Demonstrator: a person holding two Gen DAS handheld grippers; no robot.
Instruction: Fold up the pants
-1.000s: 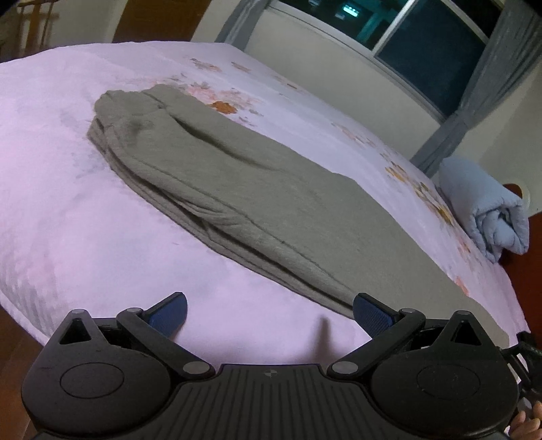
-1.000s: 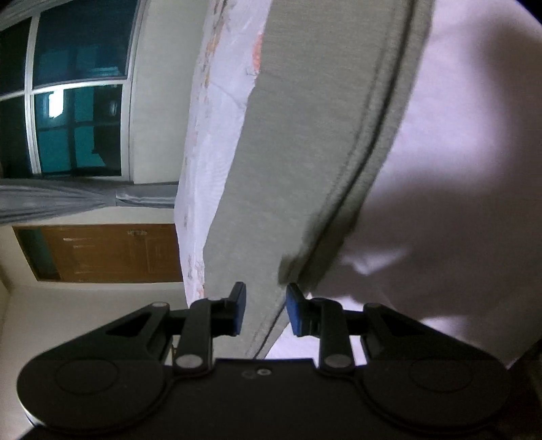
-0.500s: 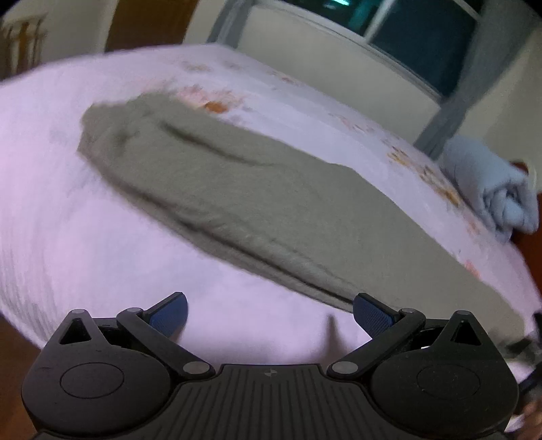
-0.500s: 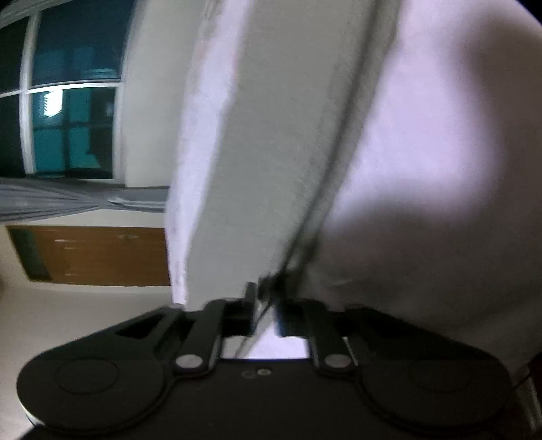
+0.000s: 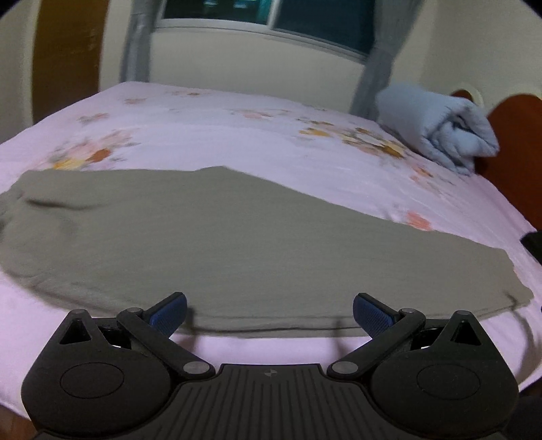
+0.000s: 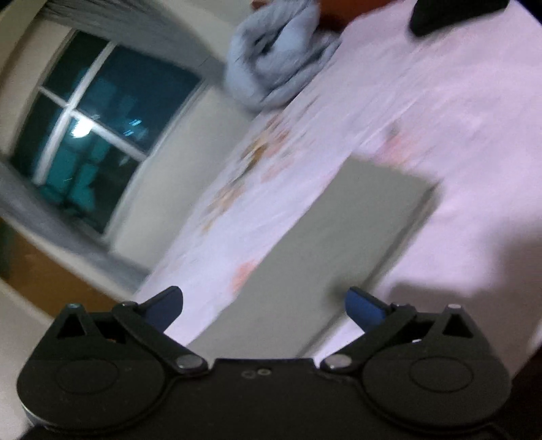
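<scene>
Grey-green pants lie flat, folded lengthwise, across a pink floral bed sheet. My left gripper is open and empty, its blue fingertips just above the near long edge of the pants. My right gripper is open and empty, hovering over one end of the pants, which run away from it to a square edge. The right wrist view is tilted and blurred.
A rolled light-blue blanket lies at the far right of the bed, also in the right wrist view. A dark object sits on the sheet beyond the pants. A window and curtains stand behind the bed.
My right gripper was shut on the pants' edge and has opened, let go and swung to a new angle. My left gripper has moved in over the pants' near edge, still open.
</scene>
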